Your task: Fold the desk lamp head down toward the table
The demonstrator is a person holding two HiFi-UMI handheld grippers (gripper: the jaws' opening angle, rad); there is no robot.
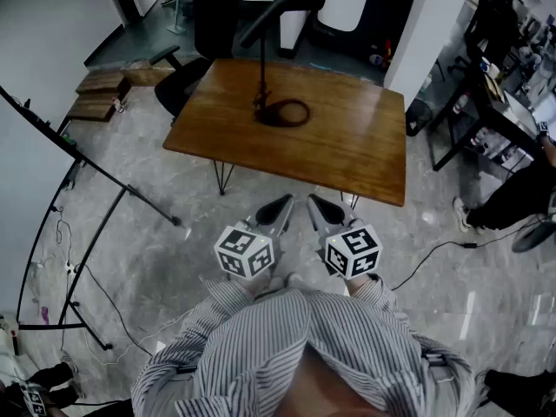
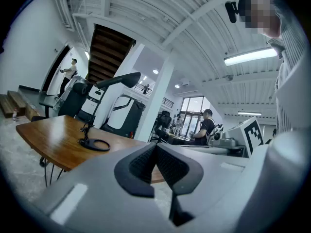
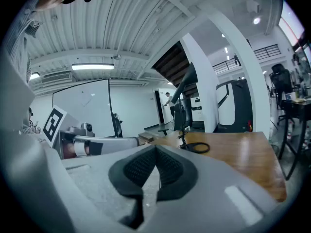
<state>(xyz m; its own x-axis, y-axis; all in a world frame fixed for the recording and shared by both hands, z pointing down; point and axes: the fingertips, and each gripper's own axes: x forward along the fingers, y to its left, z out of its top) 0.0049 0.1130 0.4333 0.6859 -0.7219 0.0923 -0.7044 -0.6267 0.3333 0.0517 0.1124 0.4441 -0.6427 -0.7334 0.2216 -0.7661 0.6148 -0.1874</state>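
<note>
A black desk lamp stands on the wooden table (image 1: 347, 146). Its ring base (image 1: 284, 113) rests near the table's far left part, a thin stem (image 1: 262, 59) rises from it, and the long head (image 1: 282, 3) stands raised and slanted. Both grippers hang close to my chest, well short of the table's near edge. The left gripper (image 1: 281, 205) and the right gripper (image 1: 316, 205) are side by side, each shut with nothing in it. The left gripper view shows its shut tips (image 2: 156, 147) with the lamp head (image 2: 119, 80) and base (image 2: 95, 144) far off. The right gripper view shows its tips (image 3: 156, 152) and the base (image 3: 197, 147).
A black office chair (image 1: 178, 85) stands at the table's far left corner, with wooden steps (image 1: 100, 94) beyond it. Black stand legs (image 1: 95, 224) spread over the floor at left. A cable (image 1: 443, 250) runs at right near another desk (image 1: 486, 111) and a seated person (image 1: 517, 198).
</note>
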